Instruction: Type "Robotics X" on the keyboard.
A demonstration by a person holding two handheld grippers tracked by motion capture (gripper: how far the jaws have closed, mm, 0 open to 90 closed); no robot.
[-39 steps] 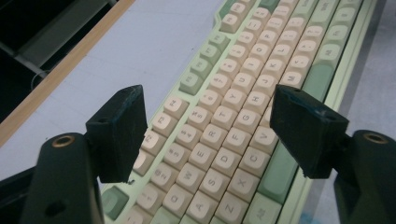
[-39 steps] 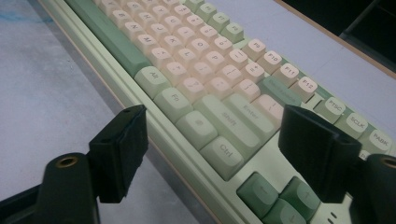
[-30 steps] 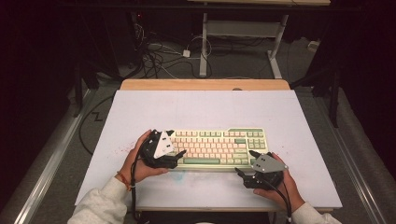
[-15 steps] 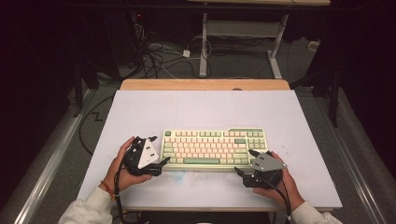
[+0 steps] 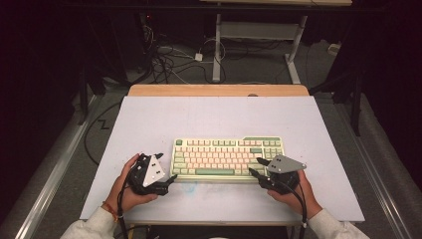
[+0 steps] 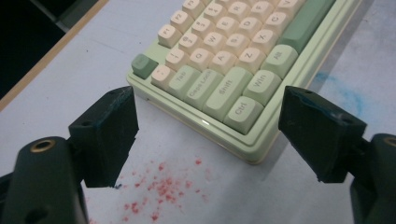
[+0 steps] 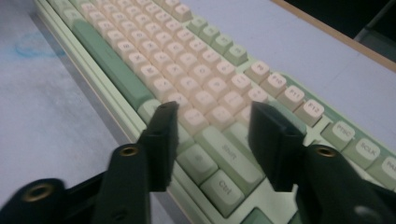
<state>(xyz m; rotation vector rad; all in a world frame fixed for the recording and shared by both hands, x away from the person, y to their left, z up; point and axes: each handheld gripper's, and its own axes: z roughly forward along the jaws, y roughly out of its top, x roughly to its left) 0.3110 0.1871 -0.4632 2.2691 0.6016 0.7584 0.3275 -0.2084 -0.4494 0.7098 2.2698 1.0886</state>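
Observation:
A pale green keyboard [image 5: 228, 158] with cream keys lies flat on the white table [image 5: 209, 117], near its front edge. My left gripper [image 5: 167, 167] is held just off the keyboard's near left corner, not touching it. In the left gripper view it [image 6: 208, 100] stands wide open, its jaws framing the Ctrl corner of the keyboard [image 6: 224, 88]. My right gripper [image 5: 255, 166] sits at the near right end, jaws over the keys. In the right gripper view it [image 7: 215, 109] is open above the Shift and Ctrl keys of the keyboard [image 7: 187, 60], holding nothing.
Red specks [image 6: 163, 186] and a blue smear [image 6: 345, 93] mark the table by the keyboard's front left corner. A wooden strip [image 5: 219, 90] runs along the far edge. Cables [image 5: 169, 55] and desk legs [image 5: 217, 50] lie on the floor beyond.
My left gripper has drawn back to the left, off the keyboard's left end, and now stands clear of it. The right gripper and the keyboard have stayed in place.

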